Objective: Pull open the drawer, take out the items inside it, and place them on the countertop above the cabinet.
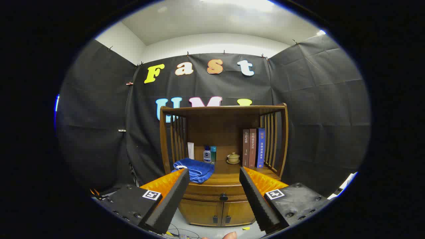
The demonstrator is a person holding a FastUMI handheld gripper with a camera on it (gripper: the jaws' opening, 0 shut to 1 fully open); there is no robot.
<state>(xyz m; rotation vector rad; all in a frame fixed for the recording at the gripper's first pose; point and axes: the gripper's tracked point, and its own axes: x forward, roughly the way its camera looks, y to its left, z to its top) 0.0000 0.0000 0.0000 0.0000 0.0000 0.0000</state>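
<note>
The wooden drawer [219, 192] sits closed under the tabletop [232, 174], its dark round knob [223, 196] between the wide-open, empty claw [214, 172].

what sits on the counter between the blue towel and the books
In the gripper view, between the blue towel and the books stand two small bottles and a small lidded cup. The open gripper hangs short of the drawer knob.

Open air ahead of drawer knob [223, 196]; blue towel [196, 169] above
</note>
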